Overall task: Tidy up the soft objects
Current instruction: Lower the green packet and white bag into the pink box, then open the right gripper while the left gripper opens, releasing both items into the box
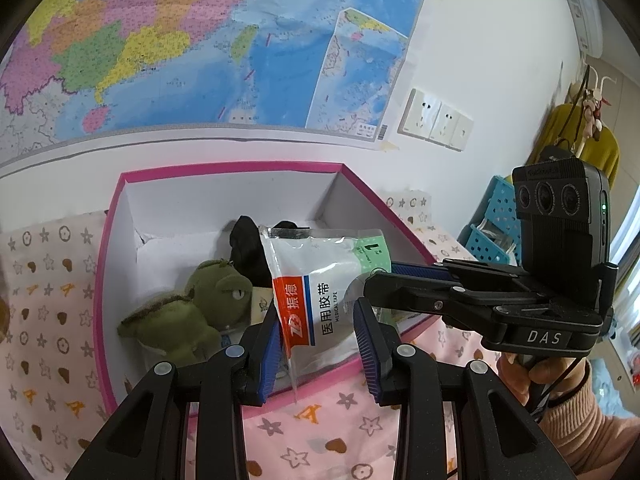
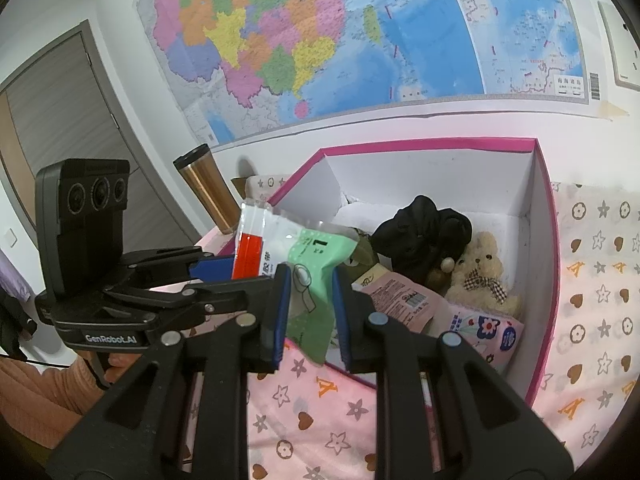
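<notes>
A clear plastic medical tape packet [image 1: 320, 292], orange-and-white label reading "医用胶带 MEDICAL TAPE", green corner marked "1", hangs above the pink-rimmed white cardboard box [image 1: 224, 172]. Both the left gripper [image 1: 318, 344] and right gripper [image 2: 310, 312] pinch it between blue fingers [image 1: 366, 340].

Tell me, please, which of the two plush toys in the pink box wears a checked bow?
The cream teddy bear, against the box's right wall, wears it at the neck. The green plush dinosaur, on the left side, has none.
</notes>
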